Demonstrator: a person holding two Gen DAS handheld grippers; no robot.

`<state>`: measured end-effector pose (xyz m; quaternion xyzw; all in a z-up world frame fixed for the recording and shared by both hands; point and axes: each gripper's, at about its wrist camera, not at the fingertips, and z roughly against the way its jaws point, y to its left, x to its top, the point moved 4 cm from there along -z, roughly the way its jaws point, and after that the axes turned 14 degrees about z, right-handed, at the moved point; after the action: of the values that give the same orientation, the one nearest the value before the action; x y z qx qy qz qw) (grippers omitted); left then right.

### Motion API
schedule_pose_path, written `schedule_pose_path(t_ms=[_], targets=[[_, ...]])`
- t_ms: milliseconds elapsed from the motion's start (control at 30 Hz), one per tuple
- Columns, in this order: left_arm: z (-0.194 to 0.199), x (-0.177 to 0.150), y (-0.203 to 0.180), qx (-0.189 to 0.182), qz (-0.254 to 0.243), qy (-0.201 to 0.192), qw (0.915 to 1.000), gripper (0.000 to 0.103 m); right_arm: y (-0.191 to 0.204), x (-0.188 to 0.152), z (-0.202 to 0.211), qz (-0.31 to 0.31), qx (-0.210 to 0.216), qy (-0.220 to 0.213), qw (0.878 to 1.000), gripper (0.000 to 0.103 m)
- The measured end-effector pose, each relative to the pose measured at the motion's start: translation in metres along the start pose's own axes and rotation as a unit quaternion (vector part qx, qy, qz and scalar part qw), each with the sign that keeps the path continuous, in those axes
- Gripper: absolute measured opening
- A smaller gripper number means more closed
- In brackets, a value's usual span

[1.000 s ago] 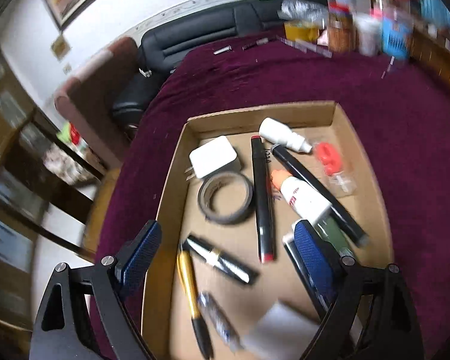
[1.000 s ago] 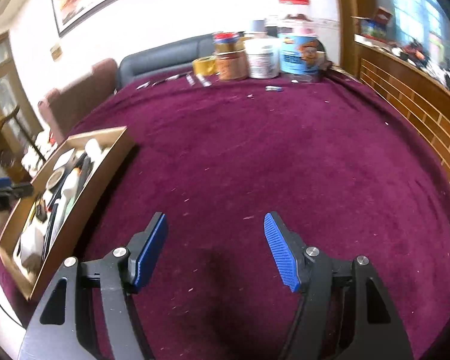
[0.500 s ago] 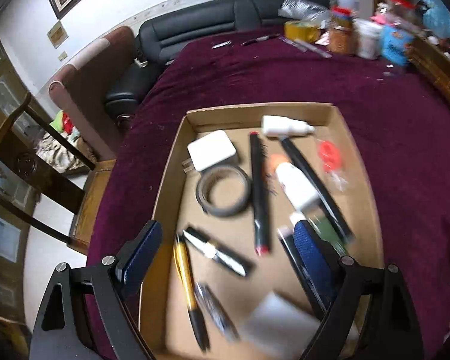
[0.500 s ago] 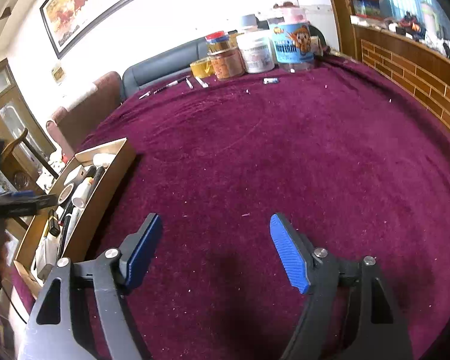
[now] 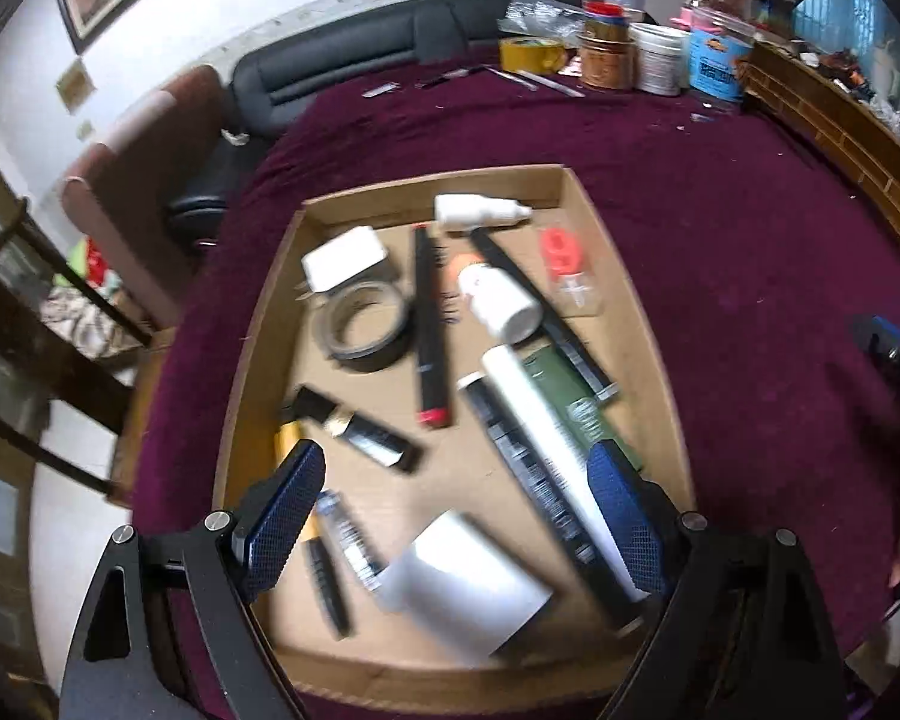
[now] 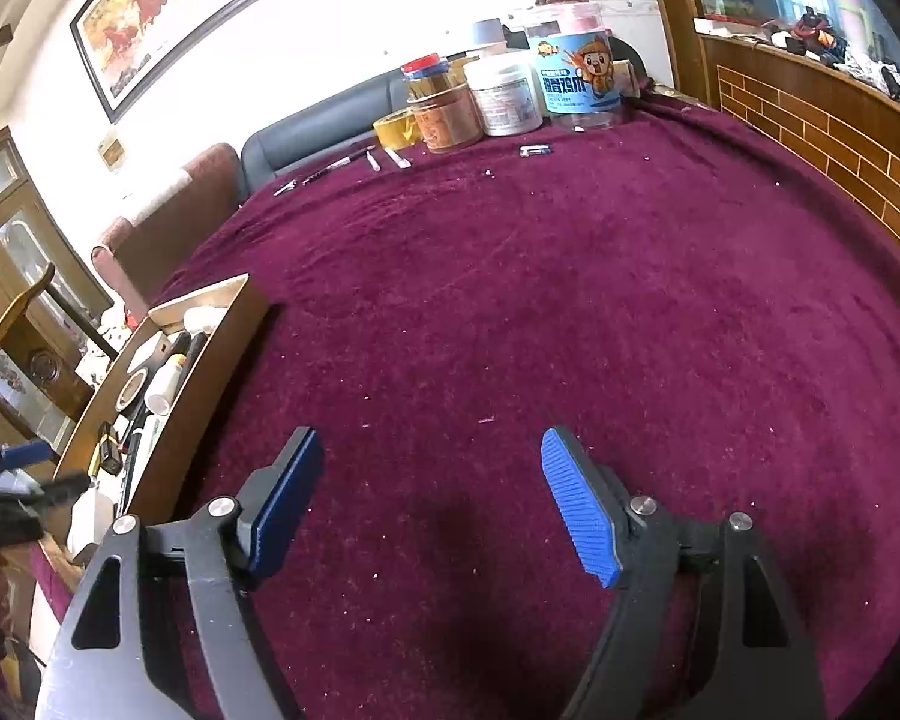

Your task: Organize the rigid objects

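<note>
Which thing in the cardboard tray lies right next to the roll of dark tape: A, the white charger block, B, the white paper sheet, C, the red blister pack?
A: the white charger block sits at the edge of the roll of dark tape in the cardboard tray.

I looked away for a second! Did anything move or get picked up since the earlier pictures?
Nothing was picked up or let go. The left gripper slid nearer over the cardboard box, so more of its near end shows, fingers open and empty. The right gripper spread its fingers wider over bare purple cloth. The tape roll, marker and bottles stayed put in the box.
</note>
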<state>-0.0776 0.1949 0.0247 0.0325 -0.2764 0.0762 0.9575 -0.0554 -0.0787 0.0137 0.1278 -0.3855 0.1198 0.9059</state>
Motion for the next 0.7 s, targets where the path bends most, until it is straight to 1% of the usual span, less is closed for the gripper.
schedule_pose_path(t_ms=[33,100,167,200,233,267,300,333,400,433,467,500,533,567,600,633,667,700], targets=[[-0.009,-0.001,-0.004,0.003,-0.003,0.011,0.9999,0.086,0.001,0.0,0.0,0.001,-0.001,0.0,1.0,0.075],[-0.03,-0.008,-0.001,0.032,-0.009,0.034,0.9989,0.087,0.001,0.0,0.002,0.004,-0.001,-0.005,1.0,0.075],[-0.031,-0.012,0.011,0.055,0.014,0.028,0.998,0.087,0.001,-0.001,0.003,0.004,0.002,-0.007,1.0,0.076],[-0.027,-0.014,0.018,0.053,0.026,0.025,0.9979,0.087,0.001,-0.001,0.002,0.004,0.005,-0.006,1.0,0.076],[-0.019,-0.017,0.023,0.048,0.041,0.017,0.9978,0.087,0.001,-0.002,0.001,0.004,0.008,-0.003,1.0,0.076],[-0.003,-0.016,0.029,0.039,0.058,-0.01,0.9975,0.087,0.001,-0.002,0.001,0.004,0.009,-0.001,1.0,0.077],[0.008,-0.015,0.031,0.035,0.067,-0.032,0.9966,0.087,0.001,-0.001,-0.001,0.005,0.009,0.002,1.0,0.077],[0.024,-0.014,0.034,0.035,0.077,-0.065,0.9943,0.087,0.002,-0.001,-0.002,0.006,0.009,0.005,1.0,0.077],[0.06,-0.012,0.039,0.041,0.105,-0.143,0.9833,0.087,0.004,0.0,-0.005,0.013,0.008,0.01,1.0,0.077],[0.079,-0.013,0.04,0.046,0.118,-0.183,0.9749,0.089,0.005,0.0,-0.005,0.017,0.005,0.009,1.0,0.077],[0.099,-0.014,0.042,0.054,0.131,-0.227,0.9635,0.092,0.007,0.001,-0.004,0.023,0.001,0.007,1.0,0.077],[0.114,-0.015,0.043,0.067,0.142,-0.262,0.9522,0.102,0.011,0.002,-0.001,0.034,-0.011,0.004,0.999,0.077],[0.134,-0.02,0.042,0.087,0.154,-0.303,0.9364,0.102,0.015,0.002,0.002,0.045,-0.024,-0.001,0.999,0.077],[0.142,-0.021,0.044,0.095,0.159,-0.327,0.9269,0.102,0.027,0.004,0.01,0.073,-0.047,-0.012,0.996,0.077],[0.15,-0.023,0.044,0.092,0.16,-0.347,0.9194,0.102,0.036,0.004,0.016,0.091,-0.056,-0.022,0.994,0.077],[0.155,-0.025,0.041,0.081,0.16,-0.356,0.9173,0.102,0.052,0.005,0.026,0.114,-0.056,-0.039,0.991,0.077],[0.154,-0.026,0.039,0.072,0.163,-0.349,0.92,0.102,0.066,0.005,0.035,0.13,-0.055,-0.053,0.989,0.077],[0.148,-0.024,0.037,0.065,0.164,-0.327,0.9283,0.102,0.079,0.006,0.043,0.144,-0.059,-0.068,0.985,0.077]])
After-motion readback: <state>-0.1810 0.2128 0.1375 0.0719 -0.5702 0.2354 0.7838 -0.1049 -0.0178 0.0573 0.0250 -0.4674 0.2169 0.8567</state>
